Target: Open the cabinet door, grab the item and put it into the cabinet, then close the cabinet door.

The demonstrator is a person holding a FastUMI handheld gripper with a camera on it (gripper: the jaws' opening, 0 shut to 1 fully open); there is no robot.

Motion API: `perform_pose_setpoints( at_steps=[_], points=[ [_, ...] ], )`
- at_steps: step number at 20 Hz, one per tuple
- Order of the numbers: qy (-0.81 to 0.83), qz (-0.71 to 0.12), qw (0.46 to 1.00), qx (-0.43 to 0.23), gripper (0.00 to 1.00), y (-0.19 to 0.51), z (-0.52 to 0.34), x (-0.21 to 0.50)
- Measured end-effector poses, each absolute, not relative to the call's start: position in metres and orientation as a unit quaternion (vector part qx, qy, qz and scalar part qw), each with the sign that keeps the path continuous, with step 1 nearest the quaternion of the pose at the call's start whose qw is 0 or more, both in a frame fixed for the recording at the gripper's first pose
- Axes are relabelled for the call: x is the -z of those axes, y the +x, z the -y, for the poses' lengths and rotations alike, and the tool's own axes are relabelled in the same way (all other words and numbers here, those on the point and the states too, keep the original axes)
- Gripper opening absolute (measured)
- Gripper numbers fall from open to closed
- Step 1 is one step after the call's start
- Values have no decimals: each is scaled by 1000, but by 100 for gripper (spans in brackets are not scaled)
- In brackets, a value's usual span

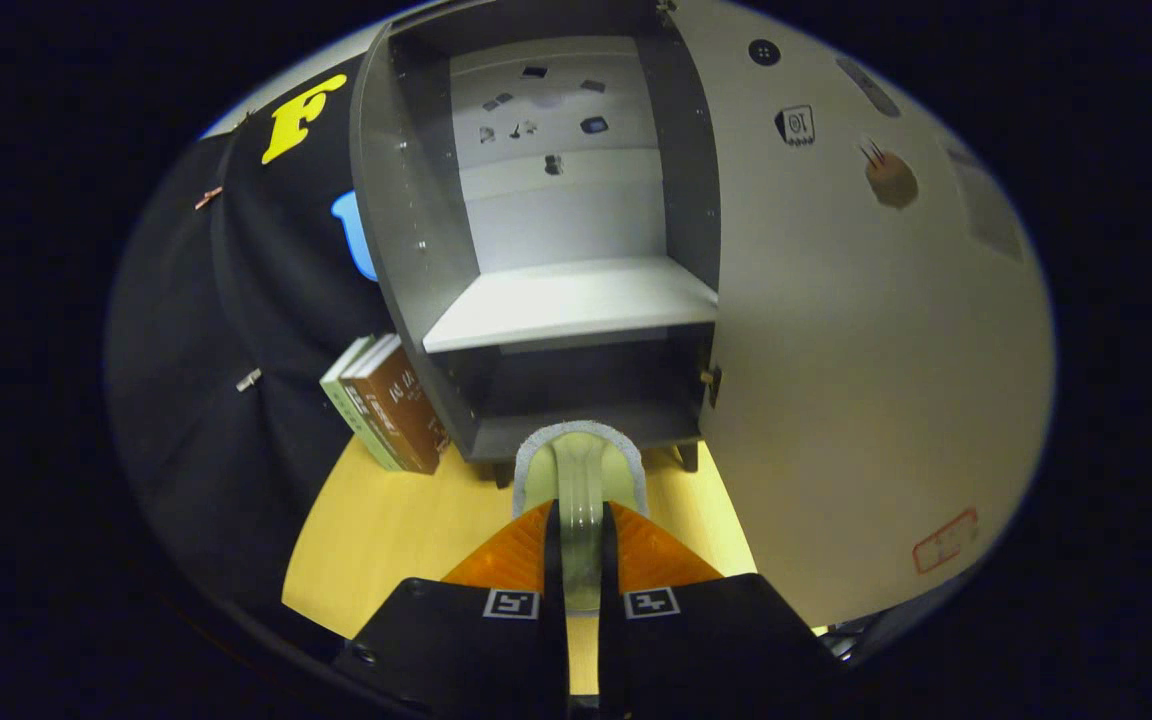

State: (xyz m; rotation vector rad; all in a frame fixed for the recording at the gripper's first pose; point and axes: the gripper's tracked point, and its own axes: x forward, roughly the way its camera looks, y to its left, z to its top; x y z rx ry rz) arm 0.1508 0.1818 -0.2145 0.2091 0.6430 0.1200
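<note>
Cup | clenched by gripper on its handle | likely light, stiff, slippery | cabinet open at 12 o'clock

- Warm, dim light is cast from above; the cabinet's upper shelf is lit brightly.
- Its lower compartment is left in deep shadow.
- Straight edges are bowed outward (fisheye distortion).

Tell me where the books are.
In the gripper view, the books stand on the yellow table, leaning against the open cabinet's left outer wall, ahead-left of the fingers.
</note>
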Motion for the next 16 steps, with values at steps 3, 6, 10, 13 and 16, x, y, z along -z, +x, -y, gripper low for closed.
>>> perform_pose_setpoints(
  at_steps=[3,6,10,13,16],
  points=[
    [110,-282,951,-59,16,192,-185,170],
    [108,-265,956,-59,16,238,-193,144],
    [93,-265,958,-57,16,296,-200,137],
    [85,-265,959,-46,16,339,-201,140],
    [81,-273,958,-38,16,378,-203,151]
  ],
)
